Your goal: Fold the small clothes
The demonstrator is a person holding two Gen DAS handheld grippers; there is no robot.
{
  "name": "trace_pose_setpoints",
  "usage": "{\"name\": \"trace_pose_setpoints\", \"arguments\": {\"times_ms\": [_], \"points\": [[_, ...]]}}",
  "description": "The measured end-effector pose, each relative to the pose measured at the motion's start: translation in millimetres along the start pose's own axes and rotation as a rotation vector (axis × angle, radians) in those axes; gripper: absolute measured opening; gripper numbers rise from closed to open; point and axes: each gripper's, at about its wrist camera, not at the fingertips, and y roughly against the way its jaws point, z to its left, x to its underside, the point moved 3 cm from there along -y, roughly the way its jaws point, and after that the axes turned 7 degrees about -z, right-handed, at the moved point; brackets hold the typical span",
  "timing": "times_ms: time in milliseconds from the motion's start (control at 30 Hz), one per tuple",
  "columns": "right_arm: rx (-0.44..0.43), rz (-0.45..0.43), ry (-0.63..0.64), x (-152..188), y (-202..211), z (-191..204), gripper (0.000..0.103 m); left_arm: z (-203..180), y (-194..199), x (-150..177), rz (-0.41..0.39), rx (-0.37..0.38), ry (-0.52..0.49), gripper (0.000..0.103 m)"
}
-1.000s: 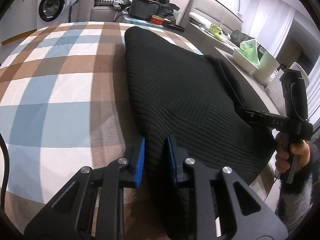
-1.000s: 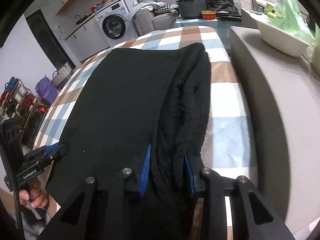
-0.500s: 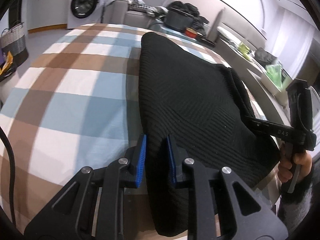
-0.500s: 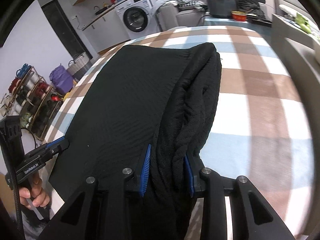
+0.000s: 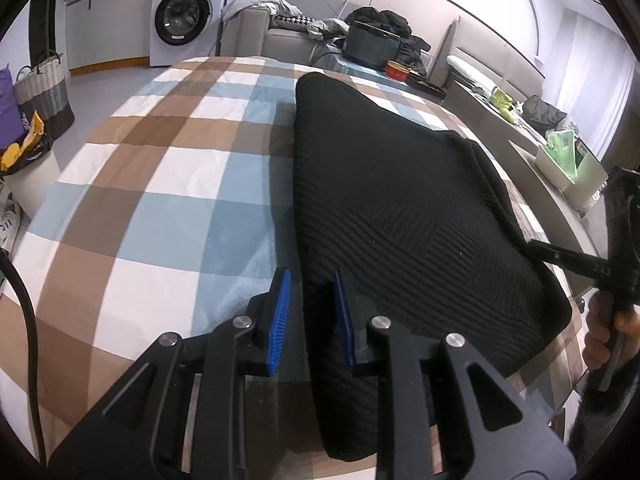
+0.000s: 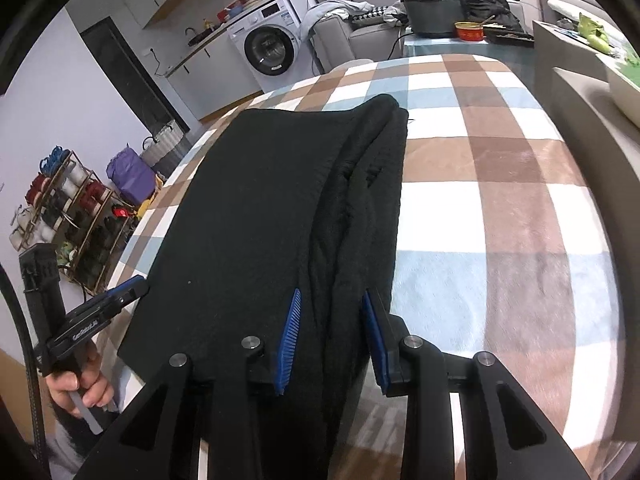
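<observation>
Both hand-held grippers have swung across the checked bedcover (image 5: pixel 168 216), so the washing machine (image 5: pixel 180 20) now sits nearer the middle of each view, and the left gripper (image 5: pixel 310 312) has just eased its jaws apart a little. They stand narrow around the near left edge of the black ribbed knit garment (image 5: pixel 400 208), with the left pad looking clear of the cloth. The right gripper (image 6: pixel 332 340), also narrow, pinches the bunched right edge (image 6: pixel 352 240). I judge the loosened left corner could slip and skew the fold. Lying lengthwise on the cover, the garment is smooth on its left and rumpled along its right.
</observation>
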Motion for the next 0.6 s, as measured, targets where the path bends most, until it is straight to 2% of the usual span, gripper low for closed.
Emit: {"name": "trace_pose_setpoints", "arguments": {"times_ms": [67,167,267,333,567,600], "points": [[-0.005,-0.004,-0.002,1.2,5.1,1.6,0.032,2.3,6.3,-2.4,-0.017,-0.009,0.003,0.025],[-0.014,-0.008,0.009,2.4,16.2,4.8,0.032,4.0,16.3,-6.8,-0.043,-0.006,0.015,0.037],[-0.08,-0.009,0.005,7.8,29.2,11.6,0.032,-1.4,23.3,-8.7,-0.054,0.027,0.018,0.05],[-0.117,0.006,0.007,13.6,32.8,16.7,0.032,-11.1,24.4,-7.1,-0.046,0.057,-0.001,0.057],[-0.094,0.047,0.015,30.8,27.6,18.8,0.032,-55.3,17.0,16.1,0.026,0.152,-0.122,0.083],[-0.098,0.047,0.008,32.2,28.3,17.9,0.032,-61.2,16.1,19.4,0.034,0.159,-0.143,0.084]]}}
